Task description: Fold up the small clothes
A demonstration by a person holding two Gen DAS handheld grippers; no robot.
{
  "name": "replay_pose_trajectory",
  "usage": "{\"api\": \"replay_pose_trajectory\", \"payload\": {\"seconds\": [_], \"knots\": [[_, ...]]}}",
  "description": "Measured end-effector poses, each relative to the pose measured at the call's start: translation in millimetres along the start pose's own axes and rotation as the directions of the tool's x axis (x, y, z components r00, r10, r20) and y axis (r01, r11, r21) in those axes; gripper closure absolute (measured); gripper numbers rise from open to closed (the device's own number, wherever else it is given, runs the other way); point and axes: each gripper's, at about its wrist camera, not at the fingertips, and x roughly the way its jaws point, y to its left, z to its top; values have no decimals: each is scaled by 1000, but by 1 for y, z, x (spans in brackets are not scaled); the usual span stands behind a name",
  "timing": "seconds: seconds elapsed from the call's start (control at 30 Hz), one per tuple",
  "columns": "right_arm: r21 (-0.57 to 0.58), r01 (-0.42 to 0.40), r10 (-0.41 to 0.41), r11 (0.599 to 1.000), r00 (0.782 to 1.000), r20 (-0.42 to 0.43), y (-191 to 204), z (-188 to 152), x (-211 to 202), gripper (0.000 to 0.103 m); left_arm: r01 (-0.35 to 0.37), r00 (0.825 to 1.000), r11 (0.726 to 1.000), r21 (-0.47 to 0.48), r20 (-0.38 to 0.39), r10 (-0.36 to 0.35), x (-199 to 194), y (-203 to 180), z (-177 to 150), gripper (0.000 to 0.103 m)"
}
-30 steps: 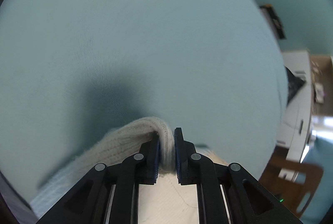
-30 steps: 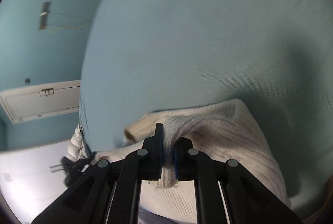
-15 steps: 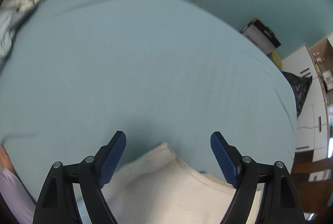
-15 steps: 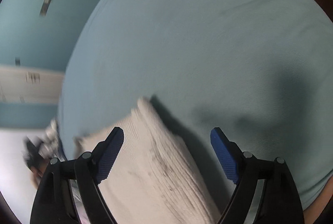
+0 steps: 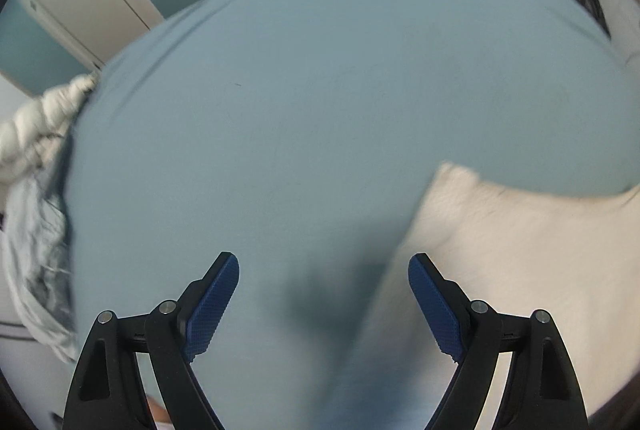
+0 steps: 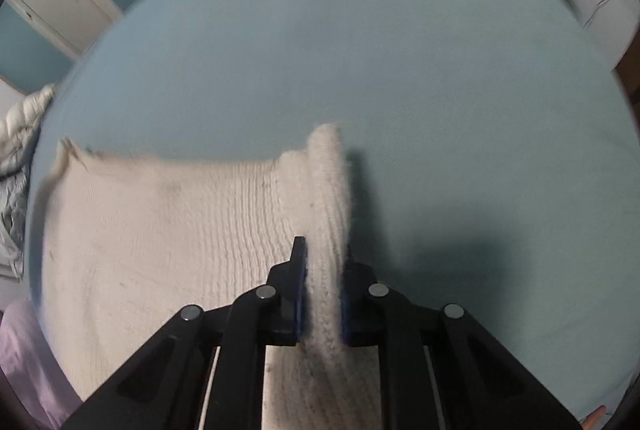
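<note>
Cream knit garment point(image 6: 168, 230) lay on the blue bedsheet point(image 6: 400, 50); right gripper point(image 6: 324, 270) clenched a raised fold of it; left gripper point(image 5: 323, 302) stood released, empty, above bare sheet beside the garment.

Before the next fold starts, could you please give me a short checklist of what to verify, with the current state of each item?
1. Right gripper clamped on the cream knit garment: ok; its jaws have just been closing, with a raised ridge of knit pinched between them.
2. Left gripper free to take hold: ok; wide open, nothing between its blue pads.
3. Left gripper over the garment: not ok; the garment's edge lies to its right, bare sheet beneath.
4. Light blue bedsheet clear ahead: ok.
5. Garment lying flat: cannot tell; blurred, partly hidden.
</note>
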Motion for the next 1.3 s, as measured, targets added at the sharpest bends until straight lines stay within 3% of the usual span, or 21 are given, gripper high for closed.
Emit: {"api": "replay_pose_trajectory", "payload": {"seconds": [0.07, 0.13, 0.2, 0.23, 0.33, 0.4, 0.43, 0.5, 0.67, 0.77, 0.83, 0.9, 1.0, 1.07, 1.1, 1.13, 1.17, 1.2, 1.23, 1.3], "knots": [[15, -24, 23, 1000, 995, 99, -3, 0, -22, 96, -49, 999, 999, 22, 1, 49, 1, -8, -2, 16], [56, 22, -31, 998, 986, 163, -9, 6, -40, 96, -113, 994, 992, 61, 15, 112, -4, -8, -2, 16], [129, -14, -10, 992, 982, 186, -21, 11, -47, 96, -189, 980, 971, 145, 89, 178, -14, -20, 5, 16], [148, 5, -33, 989, 982, 186, -27, 12, -47, 96, -204, 975, 964, 171, 126, 184, -20, -27, 7, 16], [205, 59, -87, 977, 988, 125, -31, 14, -25, 96, -122, 974, 978, 171, 211, 85, -27, -37, 0, 15], [251, 114, -130, 961, 990, 46, -23, 15, 0, 96, -1, 980, 985, 172, 198, -34, -18, -50, -11, 15], [267, 143, -154, 953, 988, 20, -13, 19, 17, 96, 25, 982, 984, 177, 179, -57, -12, -57, -14, 15], [272, 194, -196, 942, 980, -22, -15, 17, 31, 96, 47, 986, 978, 202, 149, -78, 4, -72, -22, 15], [332, 196, -194, 923, 980, -42, -17, 18, 38, 96, 85, 990, 978, 189, 96, -105, 44, -97, -27, 15], [352, 181, -184, 918, 983, -27, -27, 20, 36, 95, 97, 993, 991, 89, 53, -102, 73, -90, -22, 15], [390, 203, -222, 898, 975, 4, -33, 18, 29, 95, 138, 990, 990, 3, 36, -138, 90, -86, -17, 6], [378, 225, -243, 898, 970, -1, -31, 20, 31, 95, 141, 989, 989, -51, 59, -138, 100, -80, -17, 0], [380, 221, -230, 898, 973, -20, -15, 20, 40, 93, 134, 986, 983, -122, 113, -120, 106, -74, -13, 0], [359, 206, -212, 910, 977, -22, -15, 21, 37, 79, 94, 987, 983, -159, 143, -71, 108, -69, -13, 0], [363, 187, -195, 913, 981, -15, -21, 21, 30, 63, 49, 987, 985, -165, 157, -23, 110, -68, -13, 0], [375, 174, -185, 911, 983, -6, -25, 20, 21, 53, 16, 986, 986, -169, 164, 12, 112, -68, -14, 0], [385, 163, -183, 908, 983, 15, -28, 16, 9, 52, -3, 984, 984, -179, 176, 35, 114, -66, -15, 0], [391, 153, -187, 908, 981, 51, -27, 15, -7, 45, 2, 982, 981, -195, 185, 35, 115, -65, -17, 0], [379, 143, -186, 914, 980, 77, -24, 13, -20, 28, 3, 980, 976, -216, 193, 39, 116, -63, -18, 0], [327, 125, -162, 937, 983, 89, -13, 7, -43, 10, -14, 977, 975, -224, 202, 61, 117, -64, -19, 0]]}}
